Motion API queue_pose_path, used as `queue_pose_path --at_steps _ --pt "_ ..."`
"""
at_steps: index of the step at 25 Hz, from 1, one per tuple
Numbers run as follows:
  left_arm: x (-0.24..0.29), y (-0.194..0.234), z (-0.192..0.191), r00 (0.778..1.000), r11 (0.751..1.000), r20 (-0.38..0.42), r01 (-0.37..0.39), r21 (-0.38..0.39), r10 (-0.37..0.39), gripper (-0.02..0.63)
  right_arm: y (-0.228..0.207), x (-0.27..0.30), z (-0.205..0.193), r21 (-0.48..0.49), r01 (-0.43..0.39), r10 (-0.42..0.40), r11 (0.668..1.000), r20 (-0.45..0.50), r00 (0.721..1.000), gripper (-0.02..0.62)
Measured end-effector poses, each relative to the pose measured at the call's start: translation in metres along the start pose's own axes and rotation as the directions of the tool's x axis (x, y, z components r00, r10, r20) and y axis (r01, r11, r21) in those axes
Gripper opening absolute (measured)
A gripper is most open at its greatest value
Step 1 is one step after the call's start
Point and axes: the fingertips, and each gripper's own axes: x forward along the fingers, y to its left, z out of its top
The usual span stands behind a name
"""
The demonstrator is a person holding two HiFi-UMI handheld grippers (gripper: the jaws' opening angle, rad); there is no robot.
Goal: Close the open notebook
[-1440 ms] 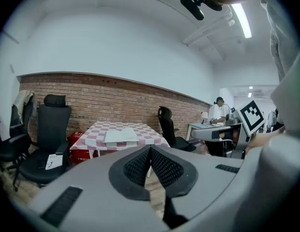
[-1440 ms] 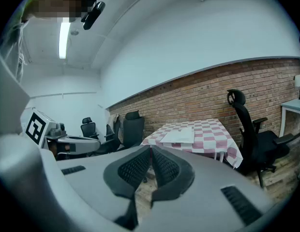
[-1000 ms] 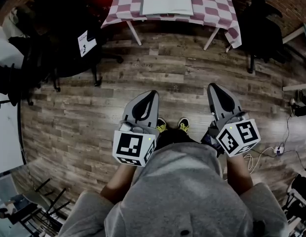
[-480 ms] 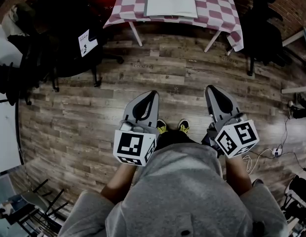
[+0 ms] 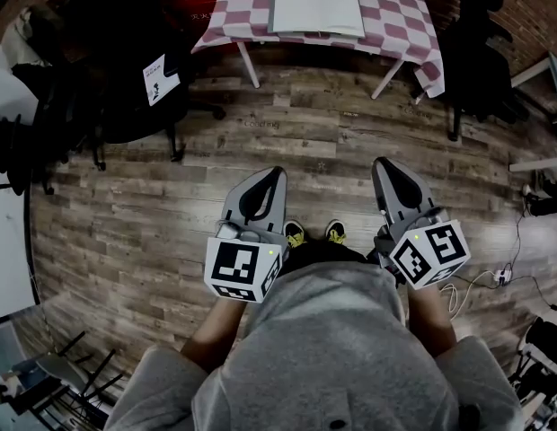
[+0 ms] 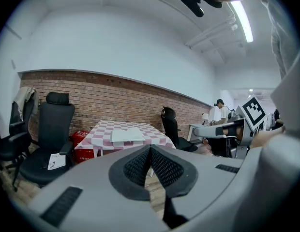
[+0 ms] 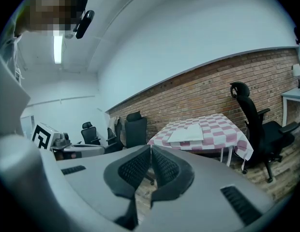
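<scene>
Now the notebook [image 5: 316, 12] lies nearer, left tongs [image 5: 275, 172] and right tongs [image 5: 384, 162] both pressed together, empty.

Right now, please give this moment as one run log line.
notebook: open, on table | left tool: shut, empty | right tool: shut, empty

One open notebook [image 5: 316, 12] lies on one checked counter [image 5: 397, 18] at the upper middle of the head view. Two claws show below it: the left claw [image 5: 277, 172] and the right claw [image 5: 384, 162], each with one marker cube, two in all [image 5: 243, 270] [image 5: 431, 252]. Two shoes [image 5: 295, 233] [image 5: 334, 230] sit between them. One white paper sheet [image 5: 158, 77] is at the upper left. The left gripper view shows three black office chairs [image 6: 9, 144] [image 6: 51, 134] [image 6: 170, 127], one red crate [image 6: 82, 139], one ceiling light strip [image 6: 242, 13] and one person [image 6: 218, 112] at far right.
</scene>
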Motion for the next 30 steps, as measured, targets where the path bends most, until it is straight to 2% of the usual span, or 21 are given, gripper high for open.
queue_pose_path --at_steps 22,30 --pt "-0.02 0.012 0.002 0.999 0.999 0.026 0.035 0.005 -0.035 0.011 0.029 -0.002 0.0 -0.025 0.024 -0.023 0.999 0.023 0.999 0.032" --pt "-0.028 0.012 0.006 0.997 0.999 0.058 0.044 0.009 -0.044 0.011 0.038 -0.006 0.003 -0.057 0.026 -0.025 0.998 0.031 0.999 0.032"
